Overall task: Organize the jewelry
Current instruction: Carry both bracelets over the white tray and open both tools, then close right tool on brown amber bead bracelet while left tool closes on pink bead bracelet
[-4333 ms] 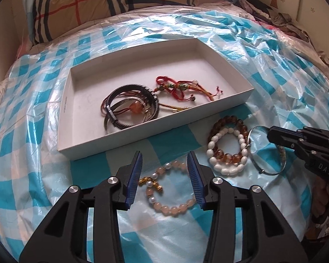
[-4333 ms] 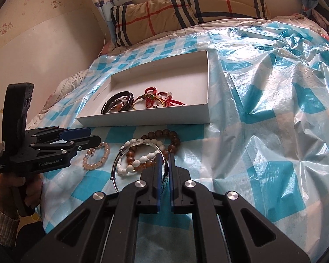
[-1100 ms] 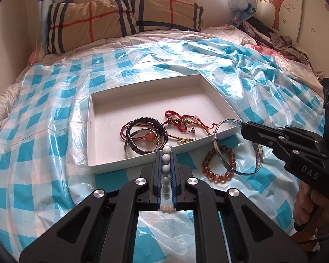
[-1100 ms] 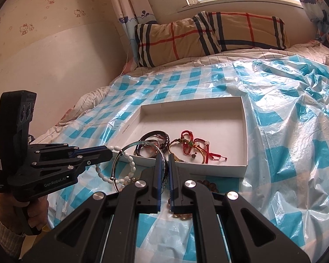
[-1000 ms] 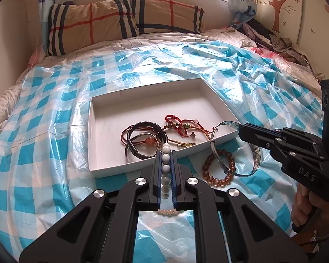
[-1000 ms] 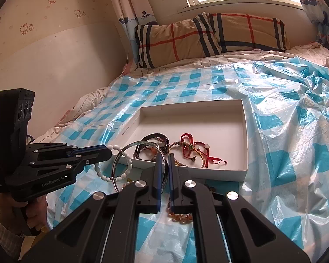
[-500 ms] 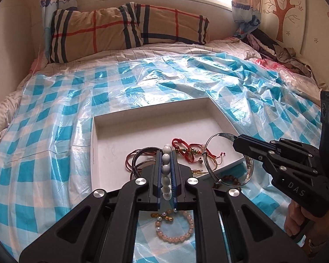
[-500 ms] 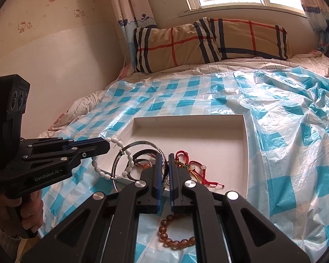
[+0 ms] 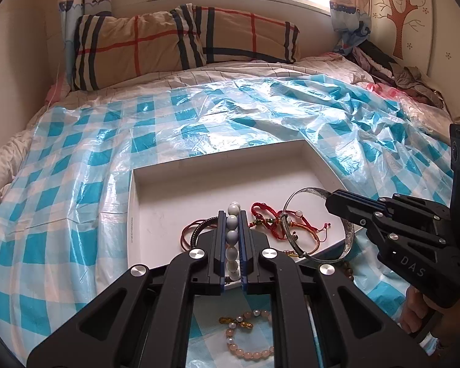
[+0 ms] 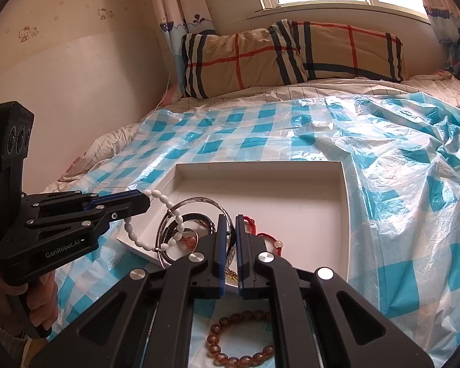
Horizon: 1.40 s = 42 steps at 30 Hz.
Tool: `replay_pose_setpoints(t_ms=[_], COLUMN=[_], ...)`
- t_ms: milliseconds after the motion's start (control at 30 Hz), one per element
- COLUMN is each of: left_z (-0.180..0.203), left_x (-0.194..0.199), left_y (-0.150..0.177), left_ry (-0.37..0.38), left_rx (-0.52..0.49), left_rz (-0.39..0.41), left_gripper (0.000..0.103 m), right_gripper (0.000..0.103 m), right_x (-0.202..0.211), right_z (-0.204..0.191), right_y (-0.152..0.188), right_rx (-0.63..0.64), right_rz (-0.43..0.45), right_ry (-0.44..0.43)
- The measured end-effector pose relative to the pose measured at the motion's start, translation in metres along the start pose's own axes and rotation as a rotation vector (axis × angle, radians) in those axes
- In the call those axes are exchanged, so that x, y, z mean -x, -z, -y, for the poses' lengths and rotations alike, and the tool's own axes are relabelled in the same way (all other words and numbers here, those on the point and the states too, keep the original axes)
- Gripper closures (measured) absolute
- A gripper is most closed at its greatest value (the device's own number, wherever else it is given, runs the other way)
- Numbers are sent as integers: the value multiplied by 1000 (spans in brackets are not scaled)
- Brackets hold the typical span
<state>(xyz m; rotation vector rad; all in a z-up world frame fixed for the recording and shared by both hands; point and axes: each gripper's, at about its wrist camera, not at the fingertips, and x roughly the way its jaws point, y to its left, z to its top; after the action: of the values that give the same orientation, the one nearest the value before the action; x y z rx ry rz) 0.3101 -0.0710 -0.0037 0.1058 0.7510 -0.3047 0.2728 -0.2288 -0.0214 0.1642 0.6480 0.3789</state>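
Note:
My left gripper (image 9: 231, 214) is shut on a white bead bracelet (image 9: 232, 239), whose loop (image 10: 151, 224) hangs over the near edge of the white box (image 9: 199, 181). My right gripper (image 10: 228, 218) is shut on a silver bangle (image 10: 196, 201), held above the box's near part; the bangle (image 9: 348, 233) also shows in the left wrist view. Inside the box lie a red cord bracelet (image 9: 270, 217) and dark bangles (image 10: 196, 217). A pink bead bracelet (image 9: 245, 340) and a brown bead bracelet (image 10: 239, 342) lie on the sheet in front of the box.
The box sits on a blue-and-white checked plastic sheet (image 9: 76, 190) spread over a bed. A plaid pillow (image 9: 181, 43) lies at the head under the window. A pile of clothes (image 9: 392, 70) is at the far right. A wall (image 10: 61, 76) runs along the left.
Both grippers have carried their bracelets forward, from in front of the box to over its near edge. The pink and brown bracelets on the sheet now show beneath the grippers.

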Motion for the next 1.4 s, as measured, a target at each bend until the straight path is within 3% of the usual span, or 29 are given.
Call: replay_pose_setpoints(t_ms=[433,533,767,900,1033,1167,1267,1333,1400], left_z=[-9,-19,-38,-33,-22,-16,-13,-8,-1], left_x=[-24,-46,-34,-25,-23,-11,-19,-27,-33], left_y=[-8,-6,20,48,73,86,92,96,99], left_ry=[-29,-48,-74,-34,-4,-10,45,49,29], left_rx=[23,51,81,51,4,-31,-32,-38,-66], left_rz=[11,-46,-66,-125,-183,-182,-229,-257,-262], left_gripper=[96,96,96,95,83,80,69,63,62], right_gripper=[96,75,75,75,75,75,75,73,72], right_x=[-31,-36,-8,6,8,17,2,-16,-25], right_z=[8,19,36,41,39,30,30,27,20], right_y=[-11,-10,12,35,57,64,65,71,75], right_rx=[13,-21,-34,-39,-29,8,19,42,90], right_rz=[-16,-26,-66,-138,-220,-225,-275,-347,-357], right_ry=[39,61,87,98,103,115,109,93,107])
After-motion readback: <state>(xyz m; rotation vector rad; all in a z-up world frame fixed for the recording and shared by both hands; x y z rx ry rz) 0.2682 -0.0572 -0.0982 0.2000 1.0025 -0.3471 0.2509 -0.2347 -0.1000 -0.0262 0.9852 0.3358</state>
